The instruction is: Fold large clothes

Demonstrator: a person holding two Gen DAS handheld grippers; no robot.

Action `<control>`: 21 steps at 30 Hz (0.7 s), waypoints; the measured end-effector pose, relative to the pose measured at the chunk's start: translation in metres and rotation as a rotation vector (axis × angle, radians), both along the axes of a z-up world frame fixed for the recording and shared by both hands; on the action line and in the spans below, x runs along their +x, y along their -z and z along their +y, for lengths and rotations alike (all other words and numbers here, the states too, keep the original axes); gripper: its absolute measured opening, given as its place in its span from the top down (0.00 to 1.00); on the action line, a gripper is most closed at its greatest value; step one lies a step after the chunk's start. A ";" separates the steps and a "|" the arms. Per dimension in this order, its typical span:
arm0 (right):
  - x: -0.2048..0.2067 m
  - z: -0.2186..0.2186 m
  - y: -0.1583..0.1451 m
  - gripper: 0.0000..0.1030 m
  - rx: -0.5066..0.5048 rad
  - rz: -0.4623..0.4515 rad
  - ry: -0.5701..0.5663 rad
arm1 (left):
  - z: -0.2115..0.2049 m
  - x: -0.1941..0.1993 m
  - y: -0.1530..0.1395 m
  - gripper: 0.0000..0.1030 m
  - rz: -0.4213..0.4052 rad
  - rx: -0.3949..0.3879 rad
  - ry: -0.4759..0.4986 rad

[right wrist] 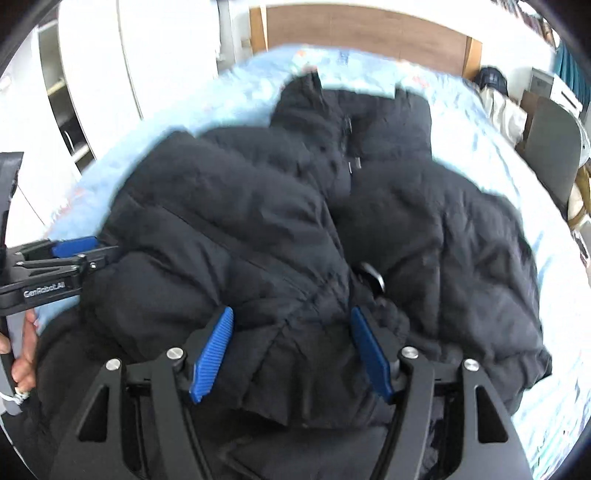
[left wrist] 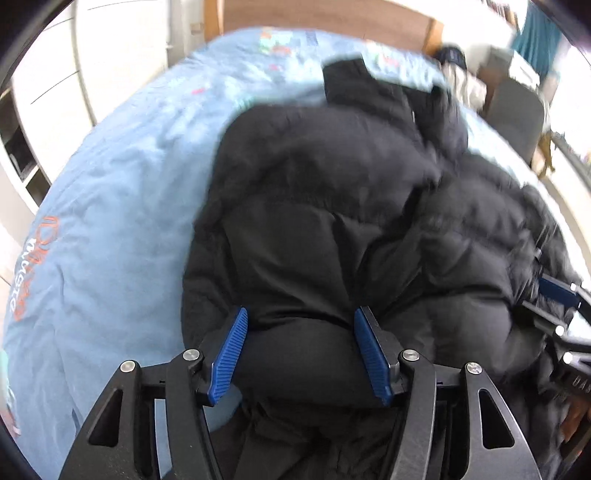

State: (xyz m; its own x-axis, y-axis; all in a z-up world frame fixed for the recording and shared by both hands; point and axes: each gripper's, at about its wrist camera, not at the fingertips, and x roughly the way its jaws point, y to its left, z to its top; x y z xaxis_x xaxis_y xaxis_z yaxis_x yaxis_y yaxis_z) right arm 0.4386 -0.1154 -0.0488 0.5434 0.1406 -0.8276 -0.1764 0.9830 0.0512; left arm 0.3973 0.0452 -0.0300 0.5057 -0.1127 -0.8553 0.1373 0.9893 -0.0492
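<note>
A large black puffer jacket [left wrist: 332, 206] lies spread on a light blue bed, collar at the far end; it also shows in the right wrist view [right wrist: 295, 221]. My left gripper [left wrist: 301, 354] has its blue pads wide apart with a puffy fold of the jacket's near hem bulging between them. My right gripper [right wrist: 291, 354] is also wide open over the near hem by the front zip. The left gripper shows at the left edge of the right wrist view [right wrist: 74, 251], and the right gripper shows at the right edge of the left wrist view [left wrist: 557, 295].
The blue bedspread [left wrist: 122, 206] surrounds the jacket, with a wooden headboard [right wrist: 369, 33] at the far end. White wardrobes [right wrist: 92, 74] stand to the left. A grey chair [right wrist: 550, 147] and other clothes stand to the right of the bed.
</note>
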 end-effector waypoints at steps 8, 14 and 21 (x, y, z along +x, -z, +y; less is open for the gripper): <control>-0.038 -0.021 -0.037 0.37 -0.017 -0.020 0.039 | 0.001 -0.039 -0.045 0.43 -0.053 -0.029 -0.026; -0.086 -0.049 -0.084 0.37 -0.008 -0.095 0.097 | 0.006 -0.081 -0.097 0.43 -0.133 -0.054 -0.016; -0.138 -0.075 -0.137 0.37 -0.021 -0.192 0.135 | 0.025 -0.118 -0.151 0.26 -0.164 0.016 -0.118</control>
